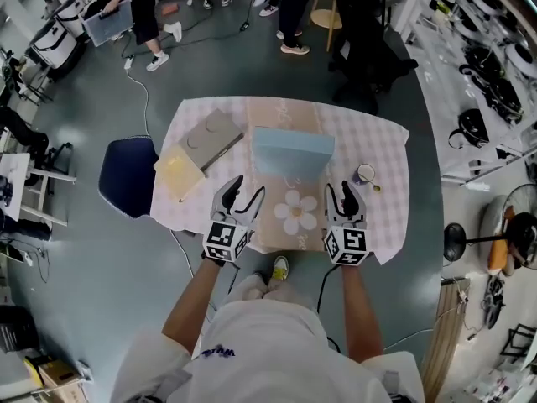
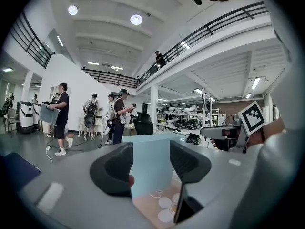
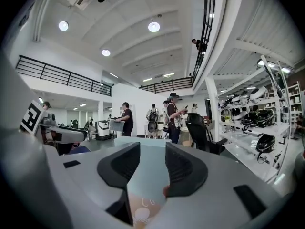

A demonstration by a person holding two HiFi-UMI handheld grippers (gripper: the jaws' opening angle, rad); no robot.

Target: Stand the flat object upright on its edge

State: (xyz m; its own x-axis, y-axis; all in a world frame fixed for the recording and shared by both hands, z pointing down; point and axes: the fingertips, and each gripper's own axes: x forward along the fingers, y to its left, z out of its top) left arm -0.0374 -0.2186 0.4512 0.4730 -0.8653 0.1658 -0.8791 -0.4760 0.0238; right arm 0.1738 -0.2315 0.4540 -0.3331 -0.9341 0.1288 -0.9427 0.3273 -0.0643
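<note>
1. Standing upright on its edge at the middle of the head view, the light-blue flat object [image 1: 292,154] rests on a flower-printed mat [image 1: 277,233] over the checked table [image 1: 382,154].
2. Left gripper [image 1: 243,190], lower centre-left: jaws apart, gripping nothing, near the object.
3. Right gripper [image 1: 340,189], lower centre-right: jaws likewise apart and empty.

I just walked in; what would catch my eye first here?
A light blue board stands upright mid-table, on a tan mat with a white flower. Toward the near edge, the left gripper and right gripper flank the flower, jaws apart and empty.
</note>
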